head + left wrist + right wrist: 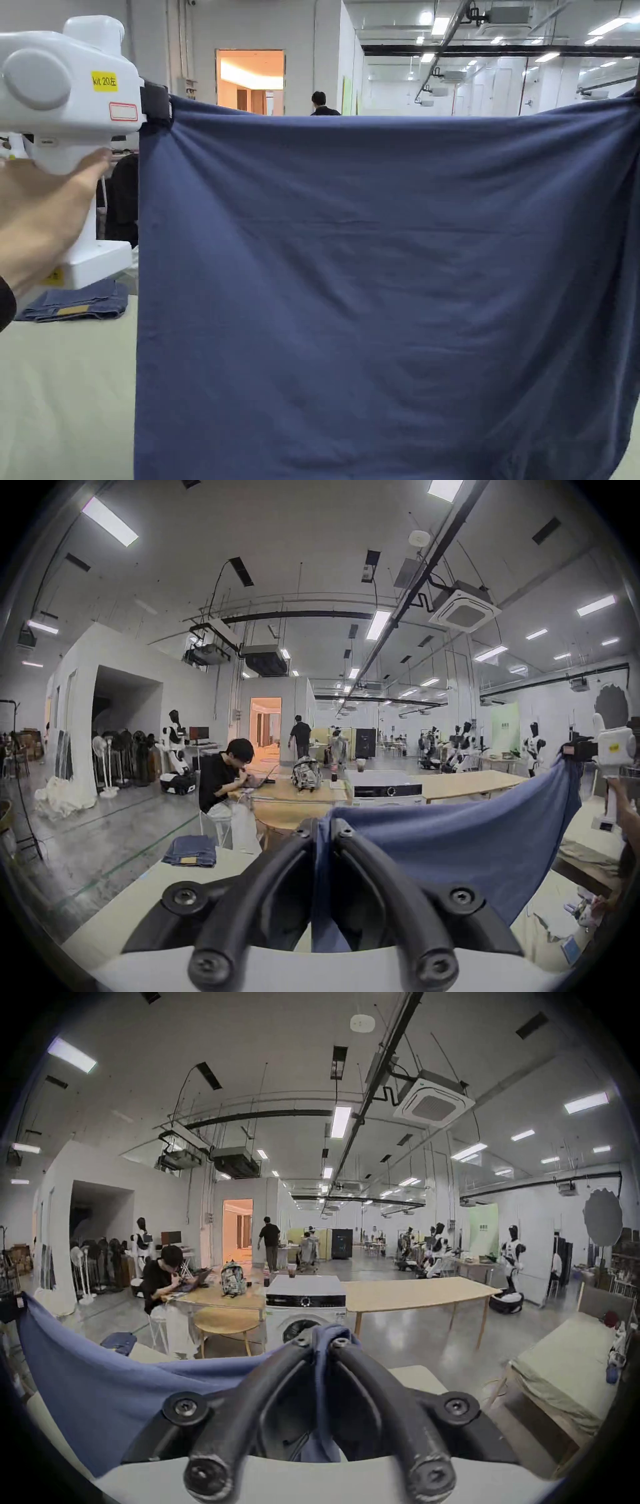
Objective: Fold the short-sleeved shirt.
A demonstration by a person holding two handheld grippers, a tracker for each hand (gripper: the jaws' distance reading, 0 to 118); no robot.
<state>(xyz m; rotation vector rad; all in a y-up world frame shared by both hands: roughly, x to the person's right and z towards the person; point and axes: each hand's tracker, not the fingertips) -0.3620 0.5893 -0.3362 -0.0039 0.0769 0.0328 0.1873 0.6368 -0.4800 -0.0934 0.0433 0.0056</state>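
Both jaws pinch the raised shirt (387,294), which screens the counter (62,400) (folded jeans (75,303) at left).

We see robotics lab hall: humanoid robots (512,1255) on stands, washing machine (305,1309), wooden tables (415,1292), exposed ceiling ducts (235,1161), concrete floor (415,1335).

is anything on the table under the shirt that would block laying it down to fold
Nothing visible does. Both tools, left and right, hold the shirt up. Folded jeans lie off to its left; the table behind the cloth is hidden.
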